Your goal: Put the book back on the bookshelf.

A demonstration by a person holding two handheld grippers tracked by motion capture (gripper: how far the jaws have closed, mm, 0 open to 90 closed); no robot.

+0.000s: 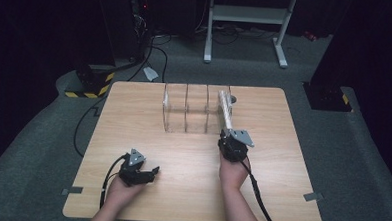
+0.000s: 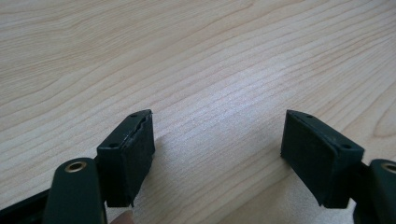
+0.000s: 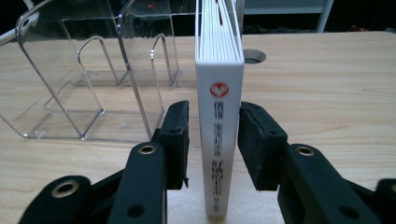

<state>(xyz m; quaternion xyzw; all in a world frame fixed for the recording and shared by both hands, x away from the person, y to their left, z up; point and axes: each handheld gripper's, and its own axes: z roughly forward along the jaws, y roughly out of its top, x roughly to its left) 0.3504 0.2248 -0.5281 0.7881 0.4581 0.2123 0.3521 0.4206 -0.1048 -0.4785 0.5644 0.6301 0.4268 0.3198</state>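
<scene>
The high view looks forward and down on the whole bench point(image 1: 190, 190). The right gripper view, low and close, faces 12 o'clock, sharing the clear rack point(image 3: 93, 79).

Book point(image 3: 219, 140) bottom cut off; spine text unreadable.

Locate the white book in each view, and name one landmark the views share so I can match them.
High view: the white book stands on edge right of centre, in the right end slot of the clear rack, just ahead of the right tongs.
Left gripper view: not in it.
Right gripper view: centre, spine upright between the jaws, a small gap on each side.
Shared landmark: the clear rack, beside the book.
</scene>
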